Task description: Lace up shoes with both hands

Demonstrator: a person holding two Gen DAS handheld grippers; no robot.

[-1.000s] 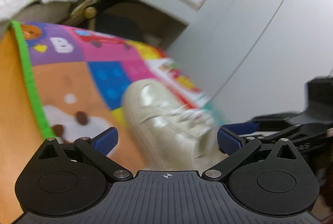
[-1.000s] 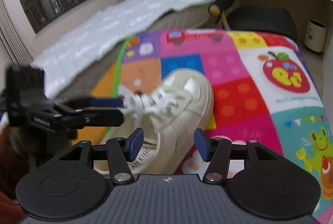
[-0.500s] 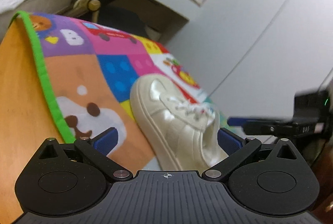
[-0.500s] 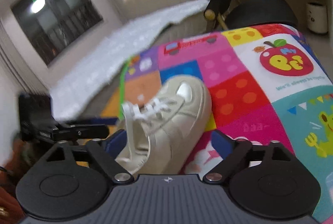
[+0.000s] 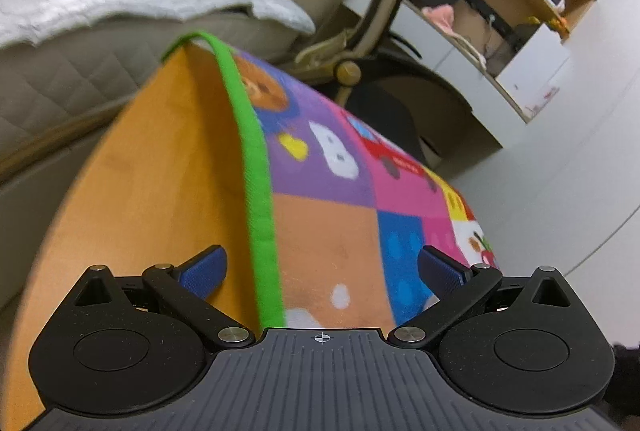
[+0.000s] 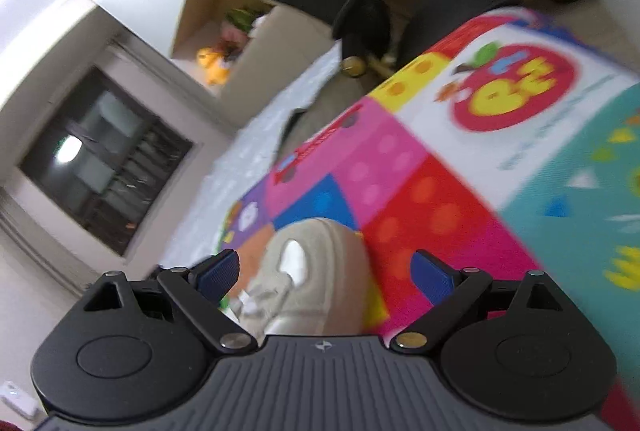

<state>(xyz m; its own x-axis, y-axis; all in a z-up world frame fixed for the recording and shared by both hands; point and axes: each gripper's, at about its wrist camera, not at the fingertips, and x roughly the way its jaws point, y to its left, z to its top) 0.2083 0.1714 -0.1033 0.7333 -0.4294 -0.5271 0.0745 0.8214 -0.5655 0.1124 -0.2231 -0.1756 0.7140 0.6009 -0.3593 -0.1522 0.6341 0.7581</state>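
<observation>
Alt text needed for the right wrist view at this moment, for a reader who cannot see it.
The open right gripper frames the toe of a cream sneaker with white laces, resting on a colourful play mat; the jaws hold nothing. The tilted, blurred background shows a dark window, a bed and an office chair.

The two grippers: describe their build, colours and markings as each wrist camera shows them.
The left gripper and the right gripper look alike: a dark grey ribbed body bearing a small white crosshair mark, two round black matte housings with recessed discs, black linkage arms on silver pivot pins, and short fingers faced with textured blue pads. No cables, sleeves or hands show.
</observation>
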